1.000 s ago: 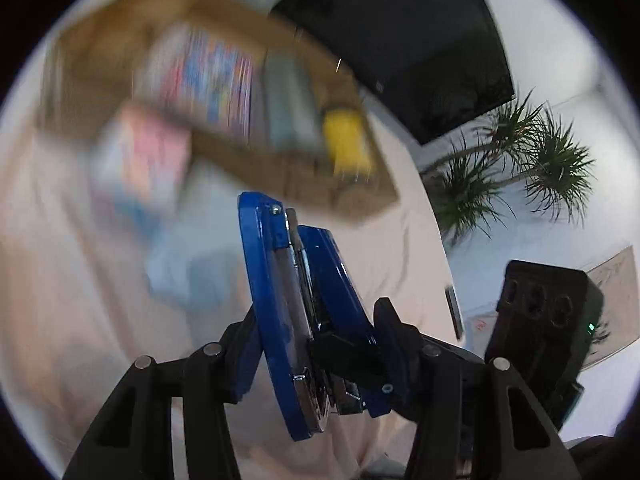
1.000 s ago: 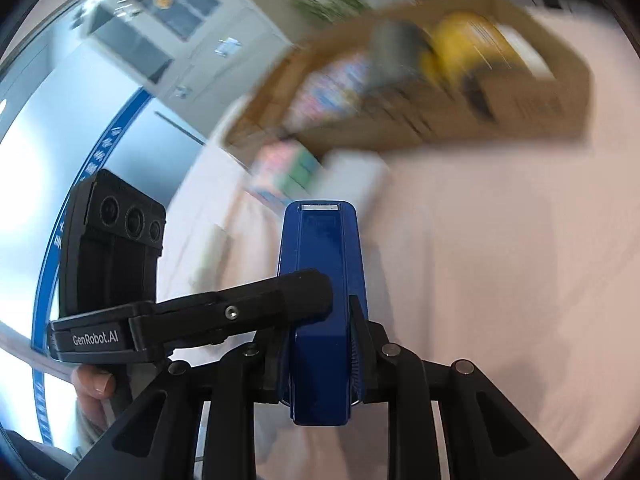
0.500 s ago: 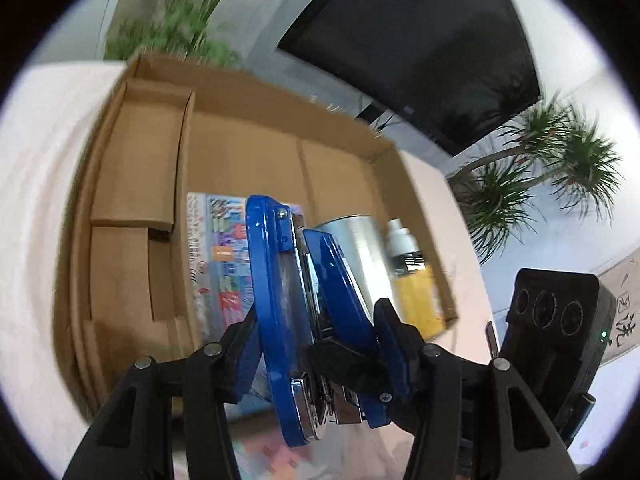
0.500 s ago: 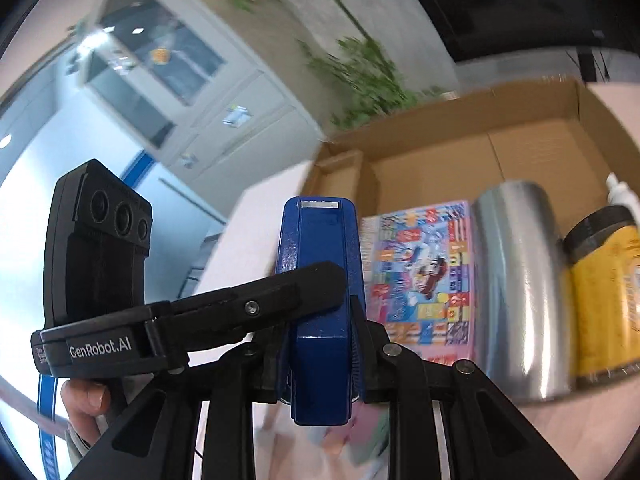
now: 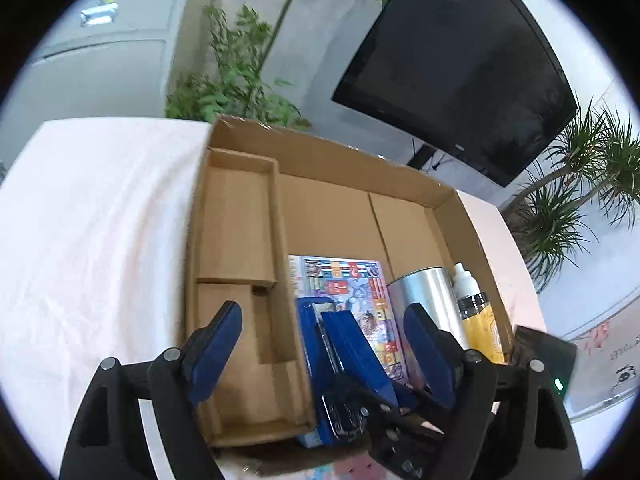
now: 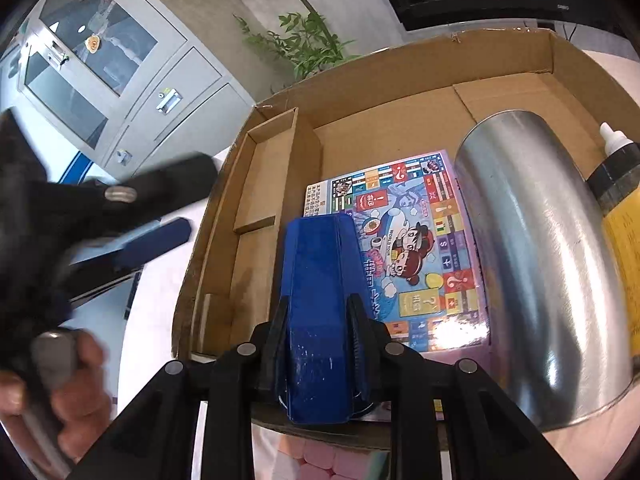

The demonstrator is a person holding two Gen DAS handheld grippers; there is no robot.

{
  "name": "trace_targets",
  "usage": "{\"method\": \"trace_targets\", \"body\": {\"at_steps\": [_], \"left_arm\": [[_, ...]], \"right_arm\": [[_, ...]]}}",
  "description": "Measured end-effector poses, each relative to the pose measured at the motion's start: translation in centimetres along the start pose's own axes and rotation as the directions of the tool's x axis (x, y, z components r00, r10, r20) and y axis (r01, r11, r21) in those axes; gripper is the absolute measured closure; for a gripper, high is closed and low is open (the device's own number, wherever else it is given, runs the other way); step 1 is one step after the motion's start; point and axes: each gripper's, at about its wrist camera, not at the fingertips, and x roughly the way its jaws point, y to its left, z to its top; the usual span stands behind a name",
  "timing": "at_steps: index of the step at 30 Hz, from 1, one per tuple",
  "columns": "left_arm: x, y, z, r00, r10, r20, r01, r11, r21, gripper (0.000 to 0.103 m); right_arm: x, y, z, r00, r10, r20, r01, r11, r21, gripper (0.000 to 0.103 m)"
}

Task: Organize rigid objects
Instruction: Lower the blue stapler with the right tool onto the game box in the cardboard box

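Observation:
A blue stapler (image 6: 320, 300) is over the near edge of a cardboard box (image 6: 400, 52). My right gripper (image 6: 320, 336) is shut on the stapler, which also shows in the left wrist view (image 5: 344, 364). My left gripper (image 5: 324, 344) is open, its fingers (image 5: 216, 344) spread on either side of the stapler without touching it. In the box lie a colourful game box (image 6: 416, 240), a steel cylinder (image 6: 532, 240) and a yellow bottle (image 6: 620, 208).
The cardboard box (image 5: 320, 152) has a narrow divided compartment (image 5: 236, 216) on its left. It stands on a pale cloth (image 5: 88, 220). A pink item (image 6: 320, 464) lies in front of the box. Plants, a cabinet and a dark screen stand behind.
Both grippers carried the stapler from over the cloth to over the box. My left gripper has opened and let go of the stapler; my right gripper still holds it.

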Motion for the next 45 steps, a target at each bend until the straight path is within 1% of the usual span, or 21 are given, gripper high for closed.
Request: {"method": "trace_targets", "body": {"at_steps": [2,7,10,14,16,20,22,28,31,33,35,36,37,38,39,40,41,42,43,44,45], "left_arm": [[-1.0,-0.1,-0.8,1.000,0.014,0.023,-0.015,1.000,0.025,0.020],[-3.7,0.2,-2.9,0.996,0.021,0.081,-0.022,1.000,0.017,0.020],[-5.5,-0.1,-5.1,0.991,0.025,0.133,-0.027,0.999,0.018,0.020],[-6.7,-0.5,-7.1,0.985,0.037,0.167,-0.041,0.999,0.022,0.020],[-6.8,-0.8,-7.8,0.985,0.043,0.169,-0.049,0.998,0.029,0.020],[-6.9,-0.6,-8.3,0.986,0.055,0.157,-0.056,0.998,0.004,0.020],[-7.3,-0.5,-8.7,0.985,0.054,0.164,-0.055,0.999,0.001,0.020],[-7.1,0.2,-9.4,0.985,0.053,0.162,-0.051,0.999,-0.013,0.020],[-6.9,0.5,-9.4,0.986,0.049,0.161,-0.045,0.999,-0.023,0.020],[-6.8,0.6,-9.3,0.986,0.043,0.160,-0.040,0.999,-0.020,0.020],[-6.7,0.8,-9.2,0.986,0.049,0.159,-0.046,0.999,-0.018,0.020],[-6.7,0.9,-9.1,0.986,0.050,0.158,-0.047,0.999,-0.020,0.020],[-6.6,1.0,-9.1,0.986,0.048,0.157,-0.045,0.999,-0.022,0.020],[-6.4,1.1,-9.1,0.987,0.046,0.156,-0.042,0.999,-0.023,0.020],[-6.2,1.2,-9.0,0.987,0.043,0.155,-0.040,0.999,-0.024,0.020],[-6.1,1.2,-9.0,0.987,0.041,0.154,-0.038,0.999,-0.025,0.020],[-5.9,1.2,-8.9,0.987,0.038,0.153,-0.035,0.999,-0.026,0.020],[-5.7,1.3,-8.9,0.988,0.036,0.153,-0.032,0.999,-0.027,0.020],[-5.5,1.4,-8.9,0.988,0.032,0.152,-0.028,0.999,-0.030,0.020],[-5.4,1.5,-8.8,0.988,0.030,0.152,-0.025,0.999,-0.033,0.020],[-5.4,1.6,-8.8,0.988,0.026,0.153,-0.021,0.999,-0.036,0.020]], "right_arm": [[0.3,0.2,-0.2,0.999,0.026,-0.027,-0.026,1.000,0.010,0.068],[-1.0,0.5,-0.8,0.999,0.033,-0.036,-0.035,0.998,-0.061,0.067],[-2.1,0.1,-1.1,1.000,-0.007,-0.011,0.006,0.997,-0.078,0.067],[-1.9,-0.3,-0.6,0.997,0.052,-0.060,-0.057,0.996,-0.071,0.055],[-1.3,-0.9,0.0,0.992,0.097,-0.077,-0.100,0.994,-0.038,0.053],[-1.1,-0.8,0.5,0.975,0.180,-0.127,-0.182,0.983,-0.004,0.030],[-1.6,-0.7,0.4,0.973,0.175,-0.148,-0.180,0.983,-0.024,0.031],[-4.1,-0.6,-0.7,0.990,0.060,-0.126,-0.085,0.975,-0.205,0.031],[-3.3,-0.2,-0.2,0.986,0.062,-0.153,-0.098,0.964,-0.245,0.028],[-2.8,-0.3,0.3,0.979,0.093,-0.180,-0.133,0.965,-0.226,0.024],[-2.0,-0.3,1.1,0.961,0.135,-0.243,-0.185,0.964,-0.193,0.015],[-1.6,0.0,1.5,0.950,0.114,-0.290,-0.179,0.962,-0.207,0.013],[-1.7,0.5,1.7,0.952,0.058,-0.301,-0.138,0.958,-0.250,0.008],[-2.0,1.1,2.0,0.960,-0.019,-0.279,-0.072,0.947,-0.312,0.000],[-2.5,2.1,2.1,0.967,-0.132,-0.219,0.030,0.909,-0.415,0.001],[-2.8,2.8,2.1,0.964,-0.197,-0.180,0.089,0.873,-0.479,0.001],[-3.2,3.5,2.0,0.954,-0.266,-0.140,0.148,0.821,-0.551,0.001],[-3.6,4.1,1.8,0.949,-0.292,-0.117,0.165,0.780,-0.603,0.001],[-4.0,4.3,1.8,0.951,-0.290,-0.110,0.160,0.763,-0.626,0.001],[-4.3,4.2,1.7,0.953,-0.280,-0.114,0.144,0.752,-0.644,0.001],[-4.2,3.9,1.6,0.955,-0.263,-0.135,0.116,0.755,-0.645,0.001]]}}
